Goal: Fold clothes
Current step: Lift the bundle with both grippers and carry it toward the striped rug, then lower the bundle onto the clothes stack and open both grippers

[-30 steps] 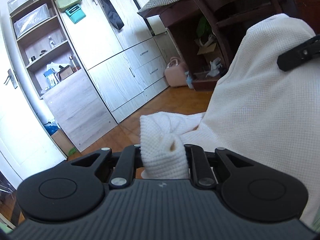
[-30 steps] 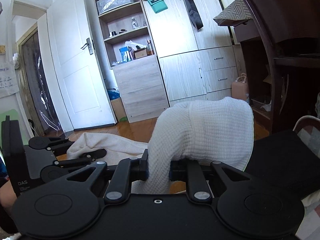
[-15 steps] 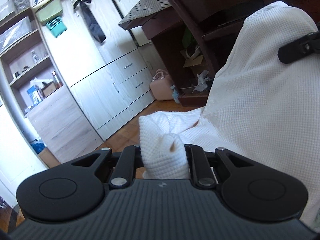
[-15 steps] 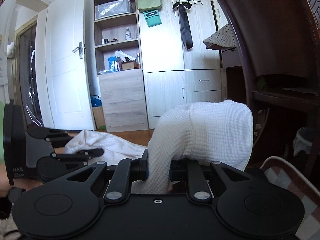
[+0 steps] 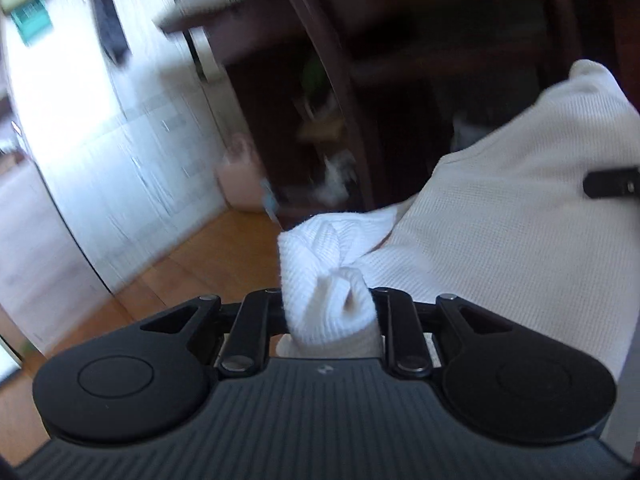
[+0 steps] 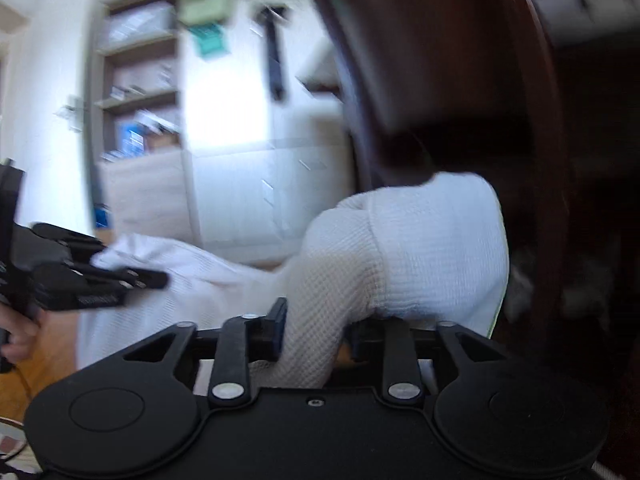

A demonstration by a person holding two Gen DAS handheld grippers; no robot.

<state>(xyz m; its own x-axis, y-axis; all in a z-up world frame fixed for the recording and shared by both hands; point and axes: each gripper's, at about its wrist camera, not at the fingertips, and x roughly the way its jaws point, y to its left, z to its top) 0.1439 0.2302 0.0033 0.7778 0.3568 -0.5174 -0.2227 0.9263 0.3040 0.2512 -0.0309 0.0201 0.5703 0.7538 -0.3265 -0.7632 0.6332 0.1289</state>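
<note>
A white waffle-knit garment [image 5: 500, 240] hangs in the air between my two grippers. My left gripper [image 5: 330, 312] is shut on a bunched corner of it, seen in the left wrist view. My right gripper [image 6: 314, 332] is shut on another bunched part of the same garment [image 6: 432, 248], which drapes over its fingers. The right gripper's finger [image 5: 612, 184] shows at the right edge of the left wrist view. The left gripper [image 6: 80, 280] shows at the left of the right wrist view, with the cloth stretched across to it.
A dark wooden chair or bed frame [image 6: 460, 80] stands close ahead on the right. Light wood wardrobes and drawers [image 5: 132, 152] line the far wall, with open shelves [image 6: 136, 76]. A pink bag [image 5: 240, 180] sits on the wooden floor [image 5: 168, 264]. Both views are motion-blurred.
Both grippers have swung to the right with the garment still held; the dark wooden furniture now fills more of both views and the cupboards have slid left.
</note>
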